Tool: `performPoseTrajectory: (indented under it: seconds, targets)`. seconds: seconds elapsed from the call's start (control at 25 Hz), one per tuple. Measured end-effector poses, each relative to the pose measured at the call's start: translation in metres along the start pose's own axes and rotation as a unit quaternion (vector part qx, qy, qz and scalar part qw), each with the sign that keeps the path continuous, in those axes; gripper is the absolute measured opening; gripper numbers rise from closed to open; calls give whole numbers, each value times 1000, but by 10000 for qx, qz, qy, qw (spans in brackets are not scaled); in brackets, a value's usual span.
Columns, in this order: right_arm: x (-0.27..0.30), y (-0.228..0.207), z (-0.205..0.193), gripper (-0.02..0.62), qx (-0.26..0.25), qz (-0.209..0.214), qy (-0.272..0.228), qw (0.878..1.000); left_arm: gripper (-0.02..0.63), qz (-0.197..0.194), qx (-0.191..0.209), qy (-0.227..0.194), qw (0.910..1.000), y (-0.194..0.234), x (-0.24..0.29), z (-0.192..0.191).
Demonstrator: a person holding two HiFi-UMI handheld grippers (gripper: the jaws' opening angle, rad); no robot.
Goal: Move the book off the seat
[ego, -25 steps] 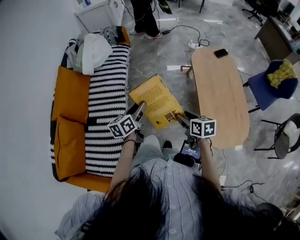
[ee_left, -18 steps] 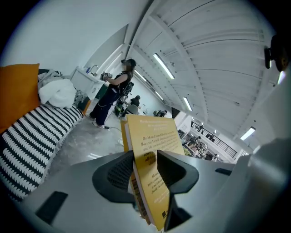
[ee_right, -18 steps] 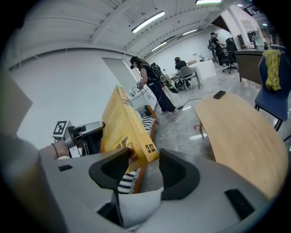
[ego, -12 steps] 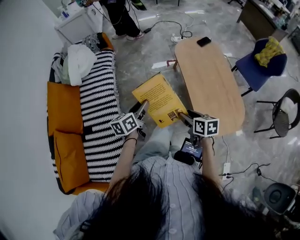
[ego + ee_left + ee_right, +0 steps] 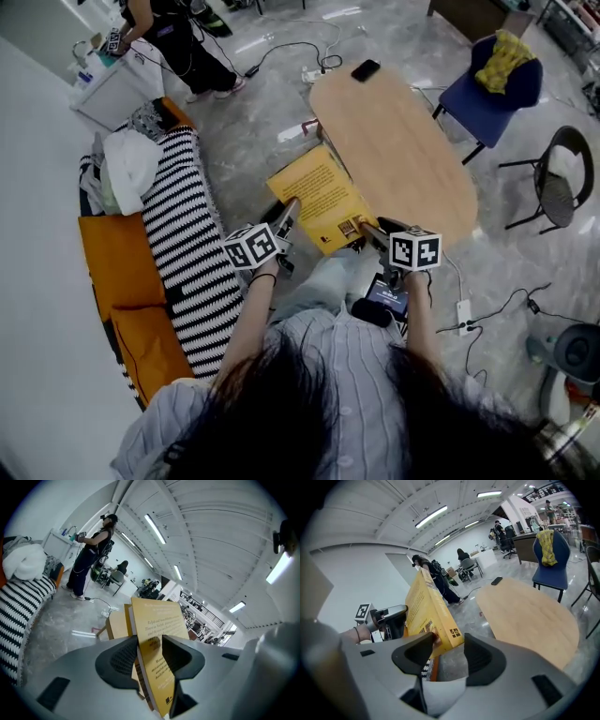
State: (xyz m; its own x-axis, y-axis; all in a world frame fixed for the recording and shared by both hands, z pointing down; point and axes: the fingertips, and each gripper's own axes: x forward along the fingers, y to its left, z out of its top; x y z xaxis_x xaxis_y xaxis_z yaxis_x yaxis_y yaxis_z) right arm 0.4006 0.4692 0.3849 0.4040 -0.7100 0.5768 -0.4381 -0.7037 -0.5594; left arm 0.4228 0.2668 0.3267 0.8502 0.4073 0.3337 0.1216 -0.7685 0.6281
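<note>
Now holds one yellow book (image 5: pixel 317 195) in the air with two tools, above the grey floor (image 5: pixel 262 122) between the one sofa (image 5: pixel 174 114) and the one wooden table (image 5: pixel 403 141), well clear of the seat. Grips the left edge of the book with the left tool (image 5: pixel 287 212), jaws clenched on it from both sides, the book standing upright between them in the left gripper view. Pinches the near right corner with the right tool (image 5: pixel 364 228), jaws closed on that corner.

Around it, counted:
- on the sofa, one black-and-white striped throw (image 5: pixel 187 253), two orange cushions (image 5: pixel 117 267) and one heap of white cloth (image 5: pixel 131 169)
- on the far end of the table, one dark phone (image 5: pixel 366 69)
- beside the table, two chairs: one blue chair (image 5: pixel 473 98) with one yellow cloth (image 5: pixel 503 52), and one black chair (image 5: pixel 553 183)
- beyond the sofa, one standing person (image 5: pixel 178 47)
</note>
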Motion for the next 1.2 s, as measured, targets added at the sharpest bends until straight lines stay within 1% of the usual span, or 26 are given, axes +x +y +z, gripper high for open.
performPoseTrajectory:
  seconds: [0.16, 0.32, 0.56, 0.72, 0.88, 1.2]
  targets:
    - [-4, -24, 7, 221, 182, -161, -32, 9997, 161, -136, 3, 201, 9997, -10, 32, -1]
    - [-3, -47, 16, 221, 325, -289, -17, 9991, 161, -176, -4, 396, 9991, -12, 62, -2]
    - [-4, -98, 39, 219, 584, -367, 56, 9976, 160, -188, -130, 708, 9972, -22, 127, -10]
    - [2, -114, 36, 219, 728, -520, 110, 9959, 161, -293, -182, 956, 9948, -17, 148, -20]
    - [4, -134, 35, 219, 926, -622, 193, 9936, 161, -285, -172, 1228, 9919, -12, 173, -32]
    - [16, -163, 26, 219, 1120, -874, 266, 9895, 161, -408, -174, 1610, 9860, 4, 206, -57]
